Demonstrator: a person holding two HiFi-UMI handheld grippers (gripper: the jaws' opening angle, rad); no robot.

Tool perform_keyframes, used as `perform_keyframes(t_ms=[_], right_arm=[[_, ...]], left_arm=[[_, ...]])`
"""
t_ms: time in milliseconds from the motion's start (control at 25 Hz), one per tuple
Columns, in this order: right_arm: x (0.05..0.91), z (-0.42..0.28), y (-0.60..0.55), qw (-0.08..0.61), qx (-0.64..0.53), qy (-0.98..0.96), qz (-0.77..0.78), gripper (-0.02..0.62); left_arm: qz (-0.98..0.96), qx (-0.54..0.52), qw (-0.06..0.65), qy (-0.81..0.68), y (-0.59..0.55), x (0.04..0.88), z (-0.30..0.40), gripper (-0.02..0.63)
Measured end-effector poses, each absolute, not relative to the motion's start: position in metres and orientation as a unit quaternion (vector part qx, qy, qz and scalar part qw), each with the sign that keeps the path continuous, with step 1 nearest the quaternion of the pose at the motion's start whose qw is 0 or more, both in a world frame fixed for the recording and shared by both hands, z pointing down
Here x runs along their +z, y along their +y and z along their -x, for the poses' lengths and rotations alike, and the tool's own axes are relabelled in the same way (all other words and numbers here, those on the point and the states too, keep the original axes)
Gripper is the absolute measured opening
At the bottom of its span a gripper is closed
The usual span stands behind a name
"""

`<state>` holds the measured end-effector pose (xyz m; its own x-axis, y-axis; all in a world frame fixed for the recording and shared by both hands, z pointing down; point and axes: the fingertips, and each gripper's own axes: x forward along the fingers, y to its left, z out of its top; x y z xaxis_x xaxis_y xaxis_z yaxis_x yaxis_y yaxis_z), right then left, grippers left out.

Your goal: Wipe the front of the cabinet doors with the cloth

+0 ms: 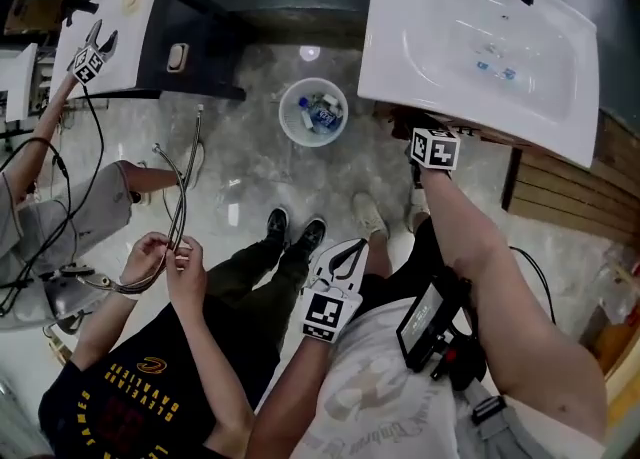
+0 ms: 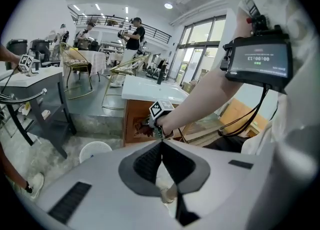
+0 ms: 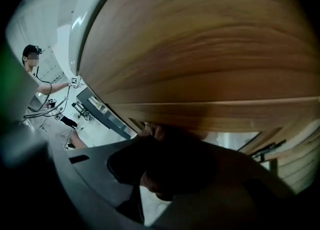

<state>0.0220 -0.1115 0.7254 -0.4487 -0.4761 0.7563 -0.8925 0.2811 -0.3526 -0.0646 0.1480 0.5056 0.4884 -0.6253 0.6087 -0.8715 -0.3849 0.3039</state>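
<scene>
Though head view hides contact, cloth (image 3: 167, 166) touches door (image 3: 200, 58)

- The left gripper (image 2: 161, 146) fills the lower frame, its jaws pressed together with nothing between them.
- Beyond it, the right gripper (image 2: 151, 124) holds a dark reddish cloth (image 2: 142, 129) against the brown cabinet (image 2: 131, 116) front.
- A white basin (image 2: 150, 91) tops the cabinet.
- A white bucket (image 2: 94, 150) stands on the floor, left of the cabinet.
</scene>
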Motion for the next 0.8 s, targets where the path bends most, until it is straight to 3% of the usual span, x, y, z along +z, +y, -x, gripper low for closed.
perform_keyframes(t_ms=[320,800], right_arm=[[0.751,-0.117,-0.107,0.275,0.384,-0.712,-0.52,0.121],[0.744,-0.183,-0.091,0.304,0.36,-0.684,-0.557,0.121]], left_arm=[[-0.826,0.216,0.292,-0.43,0.144,0.524,0.049,0.012],[-0.848,0.209,0.29,-0.391,0.138,0.528,0.03,0.012]])
